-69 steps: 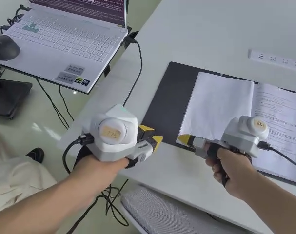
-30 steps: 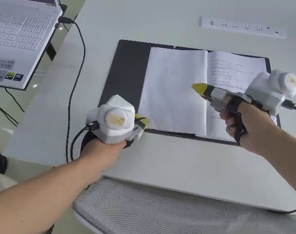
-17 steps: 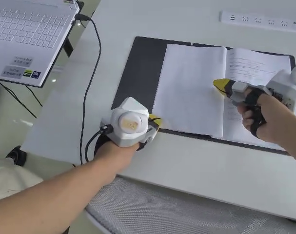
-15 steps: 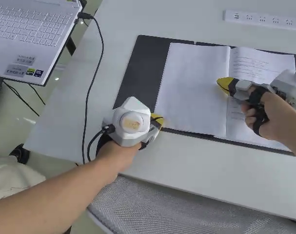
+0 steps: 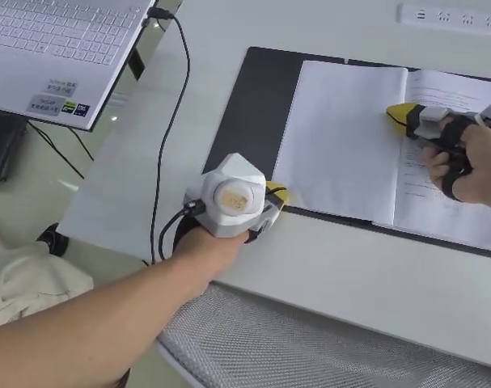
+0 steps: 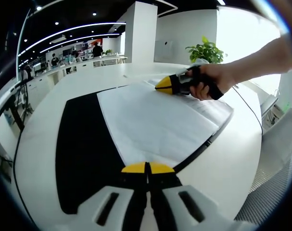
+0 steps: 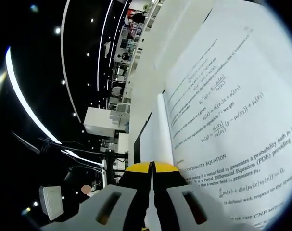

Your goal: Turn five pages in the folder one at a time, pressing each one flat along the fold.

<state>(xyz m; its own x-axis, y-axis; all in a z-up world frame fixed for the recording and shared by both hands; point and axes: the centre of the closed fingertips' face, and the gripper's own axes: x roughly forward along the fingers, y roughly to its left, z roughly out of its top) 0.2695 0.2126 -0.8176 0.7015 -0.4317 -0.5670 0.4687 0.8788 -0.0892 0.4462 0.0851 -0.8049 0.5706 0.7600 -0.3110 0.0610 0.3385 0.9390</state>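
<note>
The black folder [image 5: 249,113] lies open on the white table, with a blank white page [image 5: 342,137] on its left half and a printed page [image 5: 447,190] on the right. My right gripper [image 5: 395,115] is shut with nothing in it, and its yellow tips sit low at the fold between the two pages. In the right gripper view its tips [image 7: 152,167] point along the printed page [image 7: 222,110]. My left gripper [image 5: 276,196] is shut and empty at the folder's front edge, by the blank page's corner. The left gripper view has its tips [image 6: 147,167] before the blank page [image 6: 150,120].
A white laptop [image 5: 51,40] stands at the far left, and its black cable [image 5: 176,105] runs down the table's left side. A white power strip [image 5: 451,16] lies beyond the folder. A grey mesh chair seat [image 5: 310,347] is below the table's front edge.
My right gripper has moved from the blank page's front edge up onto the pages, to the fold. My left gripper stays at the folder's front edge. The head camera has shifted.
</note>
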